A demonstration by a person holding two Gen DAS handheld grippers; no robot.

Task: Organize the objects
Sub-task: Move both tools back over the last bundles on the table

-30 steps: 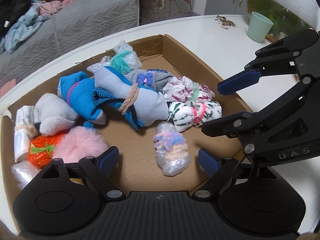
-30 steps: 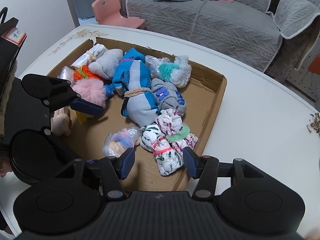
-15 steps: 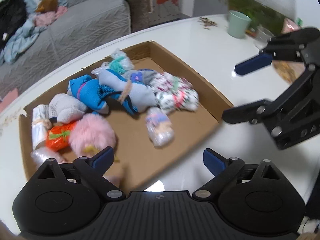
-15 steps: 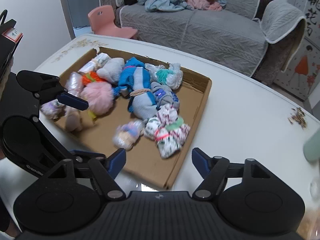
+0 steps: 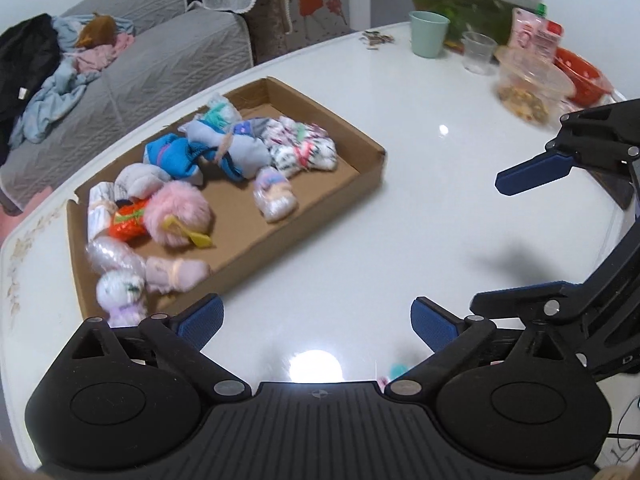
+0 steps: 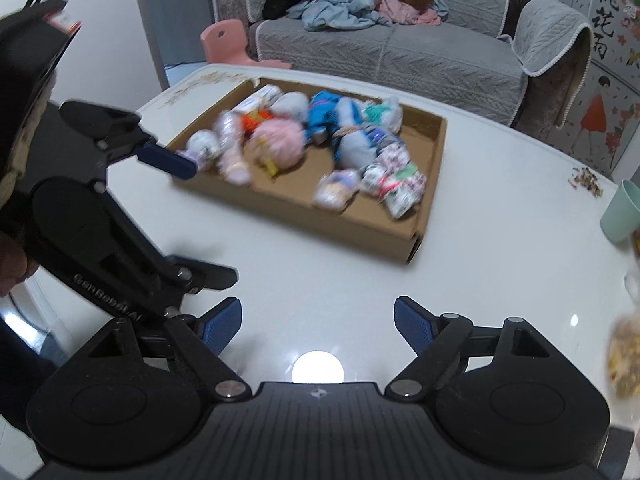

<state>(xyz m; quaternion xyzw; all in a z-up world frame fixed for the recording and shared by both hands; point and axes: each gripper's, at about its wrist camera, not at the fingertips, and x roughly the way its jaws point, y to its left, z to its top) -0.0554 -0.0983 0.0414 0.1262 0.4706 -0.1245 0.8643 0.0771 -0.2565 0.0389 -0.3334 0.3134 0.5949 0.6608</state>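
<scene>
Left gripper [image 5: 316,322]: jaws wide apart, nothing between them; only bare white desk [image 5: 420,200] shows in the gap. Jaws have just been opening. Right gripper [image 6: 318,322]: jaws also apart and empty, w/ bare desk between; just been opening too. Both grippers hang over the desk on the near side of the cardboard tray [image 5: 372,148], clear of it.

Task items: all sit inside the tray, which lies flat on the desk. Contents incl. pink fluffy ball [image 5: 178,218] near the tray's middle, orange bundle [image 5: 128,220] touching it on the left, blue knit bundle [image 5: 172,156] farther back, grey-blue bundle w/ band [image 5: 236,148] beside that, white patterned bundles [image 5: 304,150] toward the right wall, clear-wrapped pastel bundle [image 5: 274,196] alone on bare cardboard, pale pink roll [image 5: 176,274] at the near wall. Right-wrist view of the contents is blurred.

Elsewhere on desk: green cup [image 5: 429,33], clear cup [image 5: 479,53], food container [image 5: 532,84], well apart from tray. Grey sofa [image 5: 160,56] behind, w/ loose clothes [image 5: 52,80].
</scene>
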